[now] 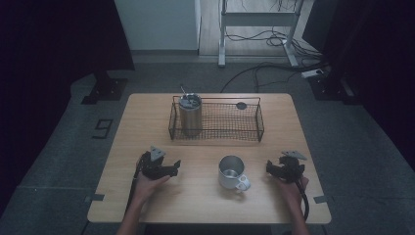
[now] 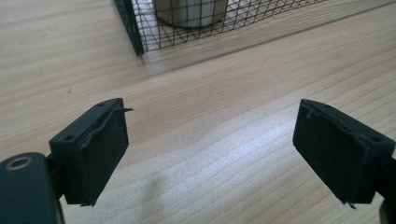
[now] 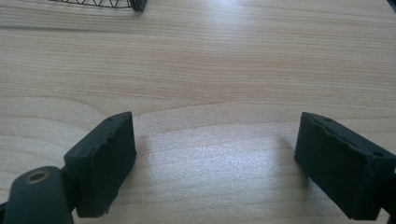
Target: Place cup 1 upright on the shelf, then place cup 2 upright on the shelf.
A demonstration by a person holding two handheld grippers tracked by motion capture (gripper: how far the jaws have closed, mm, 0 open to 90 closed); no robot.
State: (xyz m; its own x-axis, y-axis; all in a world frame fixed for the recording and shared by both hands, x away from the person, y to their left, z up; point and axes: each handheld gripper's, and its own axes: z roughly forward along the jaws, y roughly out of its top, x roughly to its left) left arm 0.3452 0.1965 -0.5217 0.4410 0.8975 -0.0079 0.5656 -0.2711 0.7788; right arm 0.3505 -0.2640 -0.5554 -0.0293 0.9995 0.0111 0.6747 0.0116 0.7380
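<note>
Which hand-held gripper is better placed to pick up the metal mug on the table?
Probably the right hand-held gripper: the mug stands nearer it, handle toward that side, jaws open and empty.

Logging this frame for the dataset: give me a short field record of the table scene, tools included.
surface: wooden table
basket: black wire basket, far centre
in basket: steel tumbler upright at its left end; small dark round item
mug: steel mug, upright, between the hands
left tool: jaws apart, nothing between
right tool: jaws apart, nothing between
</note>
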